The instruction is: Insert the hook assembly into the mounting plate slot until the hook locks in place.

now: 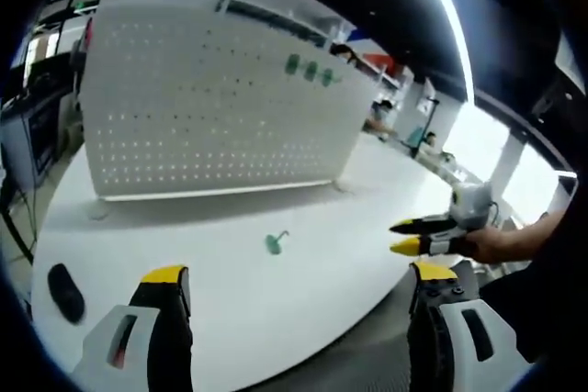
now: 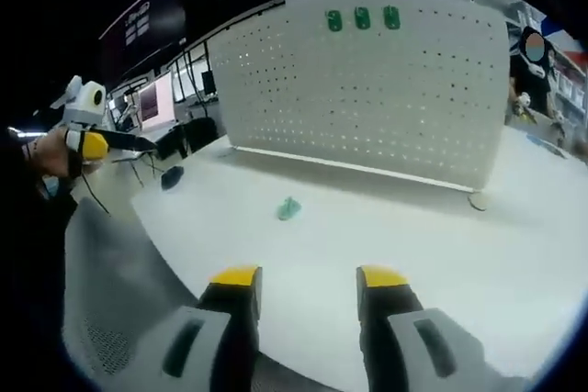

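Hook assembly [image 1: 276,242], a small green piece, lies loose on the white worktop [image 1: 303,309], in the open area in front of the mounting plate [image 1: 211,107] and well apart from both claws; the right gripper view shows the same hook assembly [image 2: 288,208] on the worktop [image 2: 441,245] short of the plate's base. Mounting plate [image 2: 386,89]: a white perforated panel standing upright toward the far edge of the worktop, carrying three green hooks [image 2: 362,18] in a row near its top edge. Left claw [image 1: 299,274]: jaws spread wide, holding nothing, above the near edge. Right claw [image 2: 308,277]: jaws parted, holding nothing, over the near edge. A dark oval object [image 1: 65,291] rests near the worktop's left edge.
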The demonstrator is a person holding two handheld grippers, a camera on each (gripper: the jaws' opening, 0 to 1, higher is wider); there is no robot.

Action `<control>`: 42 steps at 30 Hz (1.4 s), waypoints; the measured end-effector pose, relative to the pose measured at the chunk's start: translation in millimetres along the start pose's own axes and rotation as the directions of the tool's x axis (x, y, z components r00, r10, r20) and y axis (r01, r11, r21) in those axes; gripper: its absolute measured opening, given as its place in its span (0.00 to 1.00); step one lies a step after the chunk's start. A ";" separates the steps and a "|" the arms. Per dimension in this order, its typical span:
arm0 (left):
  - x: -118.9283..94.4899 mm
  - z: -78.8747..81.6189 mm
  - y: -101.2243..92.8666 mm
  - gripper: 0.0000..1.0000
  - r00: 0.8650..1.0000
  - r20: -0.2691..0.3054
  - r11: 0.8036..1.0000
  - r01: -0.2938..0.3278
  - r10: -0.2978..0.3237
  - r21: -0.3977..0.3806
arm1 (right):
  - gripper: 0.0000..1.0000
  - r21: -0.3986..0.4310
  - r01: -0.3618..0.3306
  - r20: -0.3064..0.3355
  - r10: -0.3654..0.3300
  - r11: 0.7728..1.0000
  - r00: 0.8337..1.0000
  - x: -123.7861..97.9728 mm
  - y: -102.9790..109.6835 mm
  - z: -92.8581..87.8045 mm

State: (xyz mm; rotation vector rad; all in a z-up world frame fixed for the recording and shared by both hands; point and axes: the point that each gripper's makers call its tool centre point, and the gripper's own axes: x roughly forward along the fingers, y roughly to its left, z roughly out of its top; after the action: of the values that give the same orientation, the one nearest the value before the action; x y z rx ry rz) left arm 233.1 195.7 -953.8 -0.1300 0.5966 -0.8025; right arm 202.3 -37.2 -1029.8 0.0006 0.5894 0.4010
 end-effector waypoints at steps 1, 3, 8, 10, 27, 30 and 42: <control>0.4 -0.1 0.8 1.00 1.000 -0.002 1.000 0.001 -0.001 -0.002 | 0.39 -0.001 -0.012 -0.007 0.012 1.000 1.000 2.9 2.5 -1.3; 0.6 0.1 2.3 1.00 1.000 -0.006 1.000 0.000 0.000 -0.003 | 0.39 -0.008 -0.028 -0.021 0.028 1.000 0.999 7.4 5.7 -3.5; 0.3 0.1 7.7 1.00 1.000 -0.016 1.000 -0.005 0.005 0.001 | 0.40 -0.055 -0.084 -0.065 0.080 0.995 0.995 20.7 14.8 -6.5; 0.3 -1.3 10.2 1.00 1.000 -0.023 1.000 -0.001 0.001 -0.005 | 0.40 -0.075 -0.102 -0.082 0.096 0.992 0.992 25.8 16.2 -7.4; 0.7 -12.8 23.3 1.00 0.999 -0.042 0.999 -0.025 0.023 -0.045 | 0.38 -0.214 -0.249 -0.175 0.214 0.944 0.961 98.9 15.9 14.7; -0.2 -14.0 25.8 1.00 0.999 -0.045 0.998 -0.031 0.029 -0.054 | 0.38 -0.224 -0.265 -0.191 0.224 0.938 0.956 110.2 14.6 17.5; 3.4 -15.6 29.0 1.00 0.998 -0.053 0.997 -0.037 0.034 -0.070 | 0.34 -0.352 -0.397 -0.281 0.308 0.848 0.909 148.5 31.4 22.6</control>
State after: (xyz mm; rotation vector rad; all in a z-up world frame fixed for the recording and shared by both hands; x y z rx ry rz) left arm 244.9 215.2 -977.8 -0.1634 0.6754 -0.7523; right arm 315.3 49.0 -1087.7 -0.3391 0.7140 0.8908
